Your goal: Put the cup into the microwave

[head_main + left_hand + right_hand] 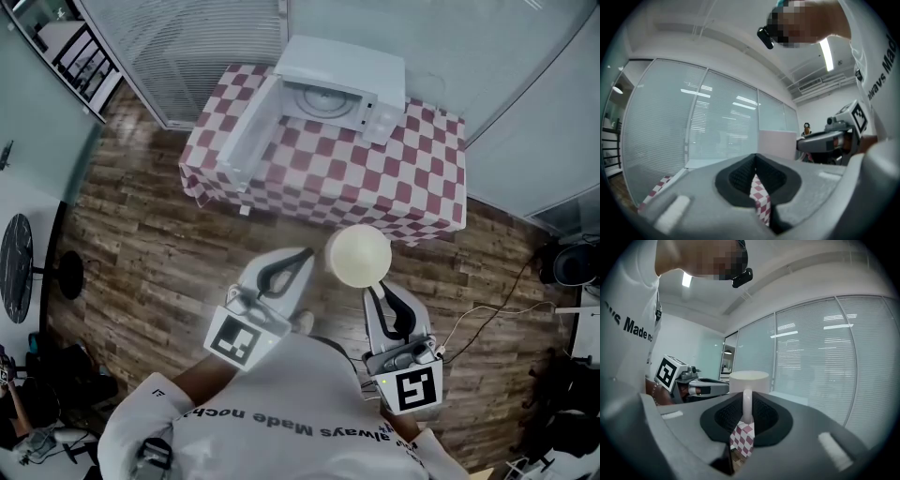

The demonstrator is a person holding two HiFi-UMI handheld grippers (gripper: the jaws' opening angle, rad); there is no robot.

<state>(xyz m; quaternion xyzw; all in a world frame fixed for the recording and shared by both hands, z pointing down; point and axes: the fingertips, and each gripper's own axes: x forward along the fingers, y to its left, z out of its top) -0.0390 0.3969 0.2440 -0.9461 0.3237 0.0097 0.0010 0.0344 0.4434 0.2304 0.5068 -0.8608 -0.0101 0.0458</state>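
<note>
A cream cup (357,255) hangs in the air over the wooden floor, short of the table. My right gripper (377,292) is shut on its handle (746,405), and the cup's body (748,380) stands upright just beyond the jaws. The white microwave (339,89) sits at the far edge of the checkered table (412,187), its door (248,131) swung wide open to the left. My left gripper (302,255) hovers beside the cup on its left, shut, with nothing between its jaws (754,180).
The table with the red-and-white checkered cloth stands against glass walls with blinds (202,47). Wooden floor (141,253) lies between me and the table. A round black stand (19,267) is at the left; cables and dark gear (562,262) lie at the right.
</note>
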